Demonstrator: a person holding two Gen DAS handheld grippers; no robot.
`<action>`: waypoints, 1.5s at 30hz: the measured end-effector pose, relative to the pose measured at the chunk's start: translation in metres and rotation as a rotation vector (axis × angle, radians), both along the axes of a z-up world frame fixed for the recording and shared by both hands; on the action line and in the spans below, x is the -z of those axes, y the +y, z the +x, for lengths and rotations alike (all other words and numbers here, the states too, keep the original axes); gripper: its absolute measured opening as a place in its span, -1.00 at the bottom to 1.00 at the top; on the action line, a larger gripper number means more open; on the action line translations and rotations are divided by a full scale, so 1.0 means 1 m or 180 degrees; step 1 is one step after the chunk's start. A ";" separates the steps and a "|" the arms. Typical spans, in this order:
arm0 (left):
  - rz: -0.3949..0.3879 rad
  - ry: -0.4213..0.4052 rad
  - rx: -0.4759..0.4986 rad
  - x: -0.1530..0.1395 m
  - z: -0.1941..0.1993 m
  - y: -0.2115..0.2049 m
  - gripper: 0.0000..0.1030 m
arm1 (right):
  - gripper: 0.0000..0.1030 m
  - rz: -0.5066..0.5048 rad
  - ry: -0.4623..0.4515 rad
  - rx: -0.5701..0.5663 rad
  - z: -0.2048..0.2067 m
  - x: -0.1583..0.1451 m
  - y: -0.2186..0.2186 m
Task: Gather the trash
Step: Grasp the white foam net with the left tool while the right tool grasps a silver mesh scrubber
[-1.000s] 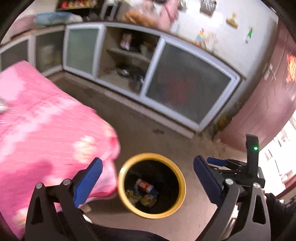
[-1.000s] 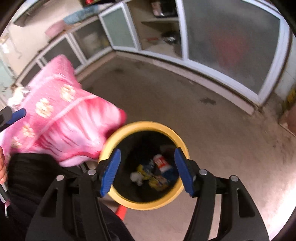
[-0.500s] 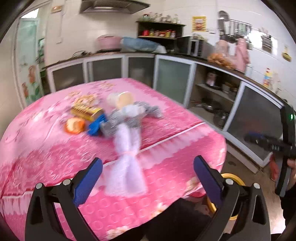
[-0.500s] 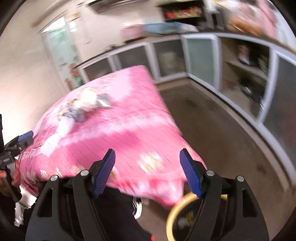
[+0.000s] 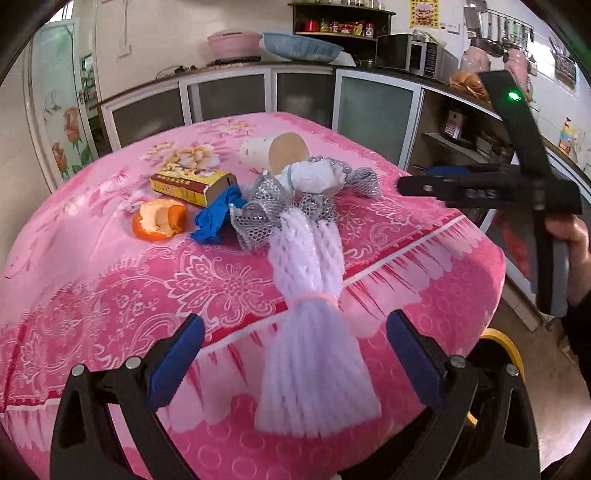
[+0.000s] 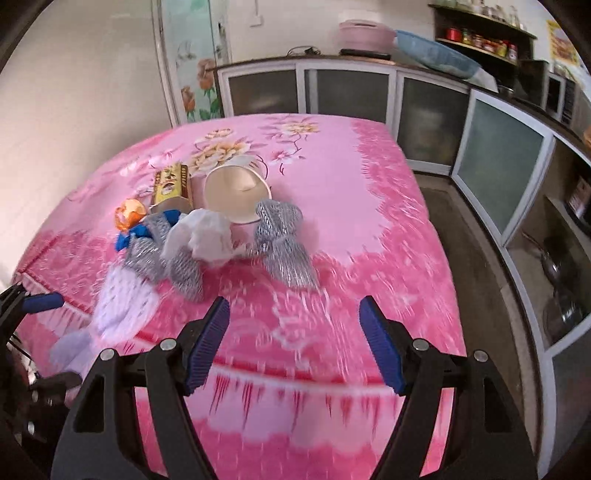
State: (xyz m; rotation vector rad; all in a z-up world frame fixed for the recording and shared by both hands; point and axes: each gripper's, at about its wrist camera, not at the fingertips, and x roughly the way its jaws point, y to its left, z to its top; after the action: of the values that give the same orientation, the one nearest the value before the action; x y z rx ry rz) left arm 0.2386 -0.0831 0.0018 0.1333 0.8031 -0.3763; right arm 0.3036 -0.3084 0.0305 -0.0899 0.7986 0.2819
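Little can be read; on the right gripper (image 5: 491, 192), at three o'clock in the left wrist view, faint raised letters that look like "DAS" stand on its black bar; the yellow box (image 5: 192, 182) on the pink cloth, near ten o'clock from the middle, bears printing too small to make out; the wall poster (image 5: 423, 14) at one o'clock is illegible.

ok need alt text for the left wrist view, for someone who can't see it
Open, empty left claw over a pink floral tablecloth strewn with trash: white foam netting nearest, then silver mesh, a blue glove, orange peel, a yellow box and a tipped paper cup. The right claw shows at right, a yellow bin rim below it.
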 end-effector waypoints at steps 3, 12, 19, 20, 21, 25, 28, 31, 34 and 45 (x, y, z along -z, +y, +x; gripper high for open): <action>0.0026 0.0083 0.0027 0.007 0.010 -0.005 0.84 | 0.34 -0.0055 0.0070 -0.0025 0.022 0.009 0.009; -0.0012 0.0330 0.0073 0.028 0.037 -0.011 0.84 | 0.24 -0.0141 0.0288 -0.0068 0.063 0.033 0.024; -0.0198 0.0386 -0.0131 0.027 0.050 0.009 -0.35 | -0.62 -0.0213 0.0308 0.0003 0.063 0.039 0.028; -0.0236 0.0403 -0.0162 0.026 0.050 0.012 -0.44 | -0.63 -0.0212 0.0291 0.0019 0.062 0.039 0.028; -0.0255 0.0416 -0.0169 0.026 0.050 0.014 -0.47 | -0.65 -0.0192 0.0267 0.0050 0.061 0.038 0.027; -0.0366 0.0411 -0.0154 0.016 0.040 0.019 -0.49 | -0.66 -0.0017 0.0192 0.0096 0.050 0.023 0.019; -0.0373 0.0368 -0.0134 0.008 0.028 0.022 -0.49 | -0.66 -0.0006 0.0109 0.0097 0.040 0.009 0.015; -0.0373 0.0311 -0.0102 -0.001 0.013 0.028 -0.49 | -0.66 0.0041 0.0024 0.0142 0.026 -0.006 0.007; -0.0400 0.0228 -0.0089 -0.009 -0.001 0.037 -0.49 | -0.65 0.0069 -0.0047 0.0197 0.014 -0.016 -0.001; -0.0494 -0.0152 0.0238 -0.049 -0.043 0.030 -0.48 | -0.65 0.0293 -0.0285 0.0419 -0.072 -0.045 -0.049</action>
State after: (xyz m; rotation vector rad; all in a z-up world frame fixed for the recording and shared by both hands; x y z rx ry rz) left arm 0.1959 -0.0532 0.0511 0.0271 0.7203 -0.5027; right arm 0.2321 -0.3571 0.0755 0.0365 0.6982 0.1883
